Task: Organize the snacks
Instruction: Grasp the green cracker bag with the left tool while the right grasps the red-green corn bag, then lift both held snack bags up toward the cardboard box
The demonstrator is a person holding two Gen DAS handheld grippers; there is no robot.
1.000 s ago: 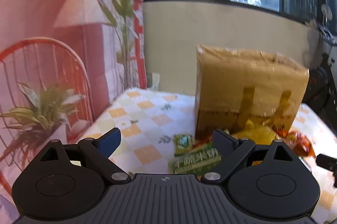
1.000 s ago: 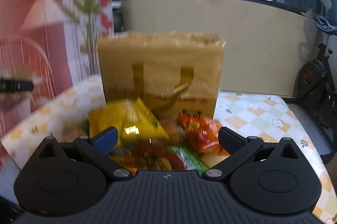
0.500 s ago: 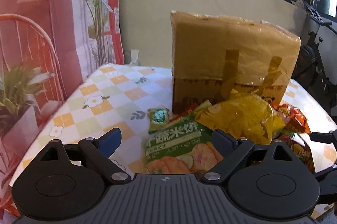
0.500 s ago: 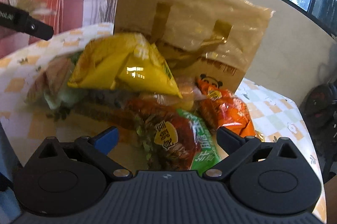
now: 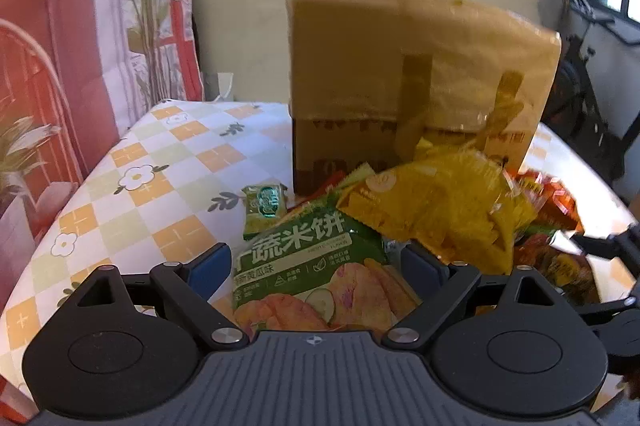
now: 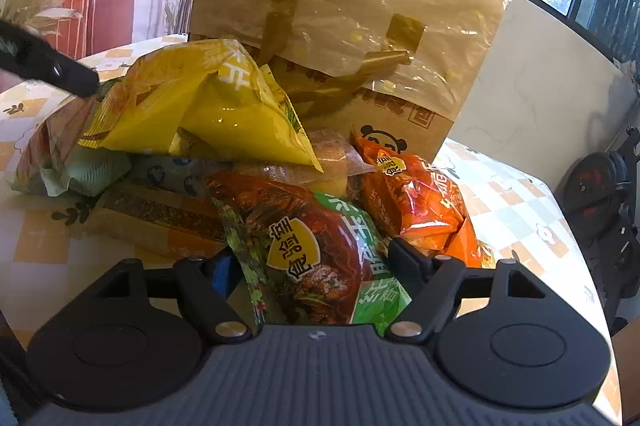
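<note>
Farthest left on the checked worktop (image 5: 168, 162): a small green packet (image 5: 266, 210), lying loose just beside the pile, easy to leave for later. Next, the left gripper (image 5: 316, 266), fingers spread wide on either side of the green rice-cracker bag (image 5: 308, 266), not pinching it yet; best to close on the bag's lower edge and draw it out low, since the yellow chip bag (image 5: 436, 214) overlaps its upper corner (likely to slide off if jerked). Behind the heap, the brown paper bag (image 6: 344, 38), upright and probably the place for the snacks. Further right, the right gripper (image 6: 312, 270), fingers likewise apart around the red-and-green snack bag (image 6: 308, 250), nothing clamped. Worth gripping the crimped seam rather than the puffed middle, and lifting clear of the orange bag (image 6: 420, 202) touching its right side. Better one pack per side than a dragged pile.
</note>
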